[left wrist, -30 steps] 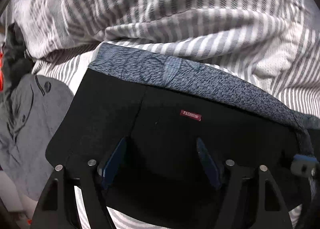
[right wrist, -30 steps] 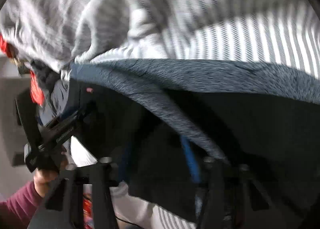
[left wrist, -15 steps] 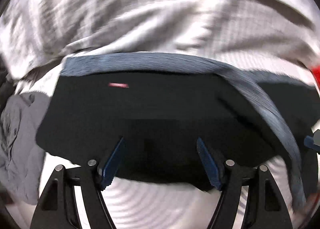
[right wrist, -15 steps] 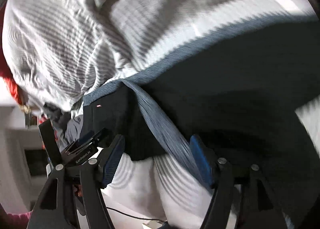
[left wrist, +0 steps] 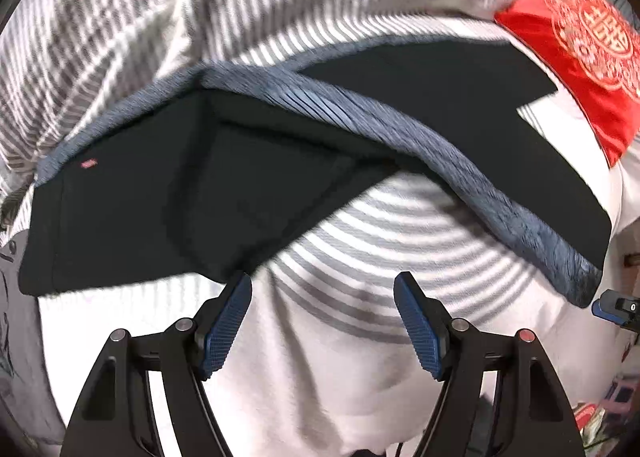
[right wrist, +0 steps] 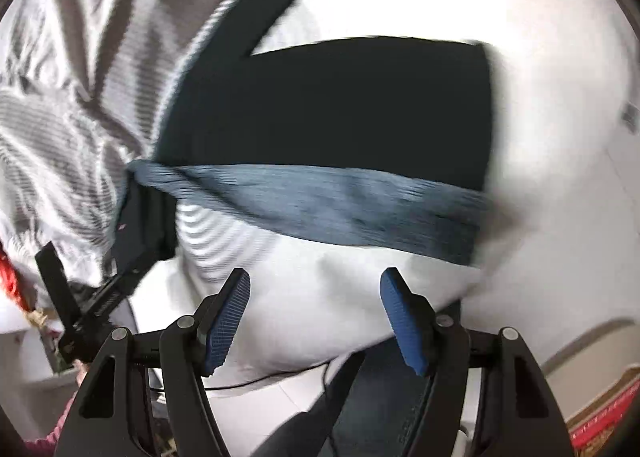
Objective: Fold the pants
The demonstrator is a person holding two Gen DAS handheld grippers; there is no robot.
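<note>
1. The left gripper (left wrist: 322, 321) pointed steeply down at the bed; its jaws stood apart with nothing between them, only striped bedding showing in the gap.
2. The right gripper (right wrist: 314, 315) also pointed down toward the bed edge; its jaws stood apart and held nothing, with white sheet visible between the blue pads (right wrist: 404, 329).
3. The pants (left wrist: 168, 197) lay on the bed just beyond both sets of fingertips, not touching them. The fabric was black with a grey-blue band (left wrist: 460, 161) along one edge and a small red label (left wrist: 89, 164) near the left side in the left wrist view.
4. In the right wrist view the pants (right wrist: 340, 105) lay across the frame, the grey-blue band (right wrist: 328, 201) nearest the gripper; this view was blurred.
5. The left gripper's body (right wrist: 92, 297) appeared at the lower left of the right wrist view, with a hand in a dark red sleeve (right wrist: 60, 425) beneath it.
6. The bed carried a grey-and-white striped sheet (left wrist: 380, 233), rumpled toward the far side.
7. A red cushion (left wrist: 576, 45) with a pale ornamental pattern lay at the upper right, just beside the pants.
8. Grey cloth (left wrist: 12, 297) lay at the left edge.
</note>
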